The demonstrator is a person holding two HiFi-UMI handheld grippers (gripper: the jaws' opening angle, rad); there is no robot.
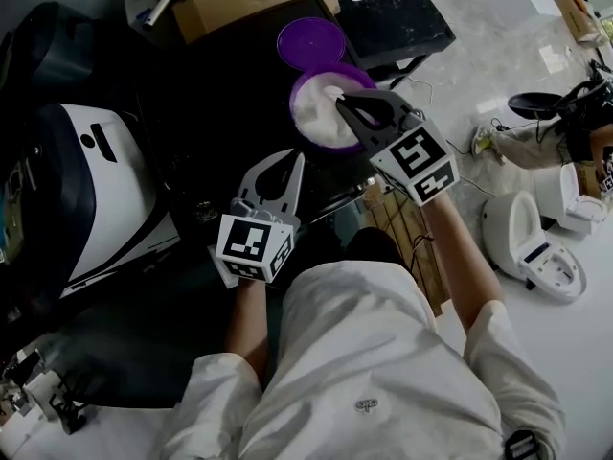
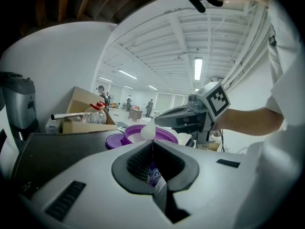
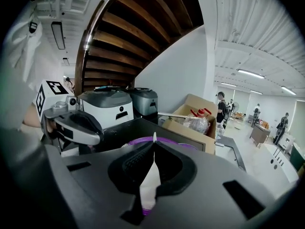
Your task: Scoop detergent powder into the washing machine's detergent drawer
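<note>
Head view: right gripper (image 1: 343,103) over purple tub (image 1: 299,89), far centre. Left gripper view: left gripper (image 2: 152,143) pinched shut, idle near tub. Right gripper view: clamped on white spoon (image 3: 148,185). Lift level and slow, no spilling powder (image 1: 321,123).

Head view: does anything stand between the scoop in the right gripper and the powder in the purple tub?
Nothing visible does. The lid lies off the purple tub, on its far side, so the tub is open. The right gripper, shut on the white scoop, holds it right over the powder.
</note>
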